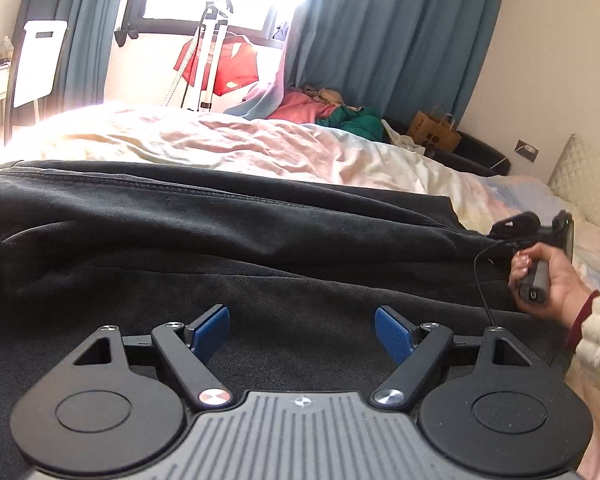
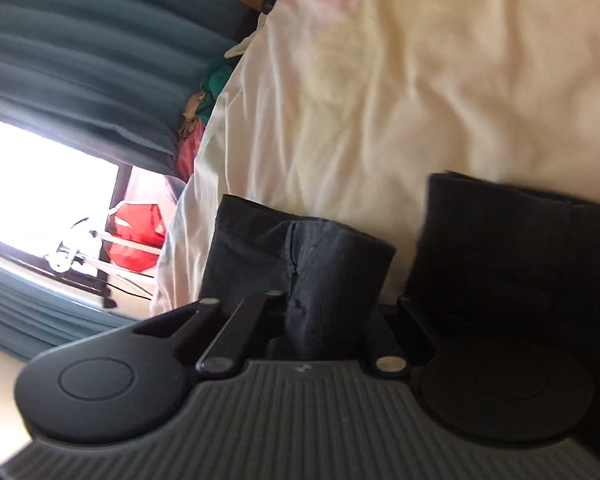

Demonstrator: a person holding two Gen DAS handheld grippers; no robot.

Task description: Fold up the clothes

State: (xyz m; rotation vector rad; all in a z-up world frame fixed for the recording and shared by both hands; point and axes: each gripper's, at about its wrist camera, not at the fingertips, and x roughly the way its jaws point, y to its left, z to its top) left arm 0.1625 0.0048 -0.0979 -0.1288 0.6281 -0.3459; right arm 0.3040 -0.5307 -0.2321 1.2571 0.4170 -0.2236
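A black garment (image 1: 220, 232) lies spread wide across the bed, with a seam running along its far edge. My left gripper (image 1: 302, 332) hovers just over the cloth near its front edge, open, with nothing between its blue pads (image 1: 210, 332). At the garment's right end a person's hand (image 1: 556, 280) holds the other tool's handle. In the right wrist view, my right gripper (image 2: 328, 312) is shut on a bunched fold of the black garment (image 2: 332, 264), which hides the fingertips. Another dark fold (image 2: 520, 248) lies to the right of it.
The cream sheet (image 1: 260, 140) covers the bed beyond the garment. A pink and green clothes pile (image 1: 332, 112), a paper bag (image 1: 434, 130) and a red bag (image 1: 232, 66) on a stand sit by the teal curtains. A quilted pillow (image 1: 584, 172) lies at the right, and a white chair (image 1: 38, 62) stands at the left.
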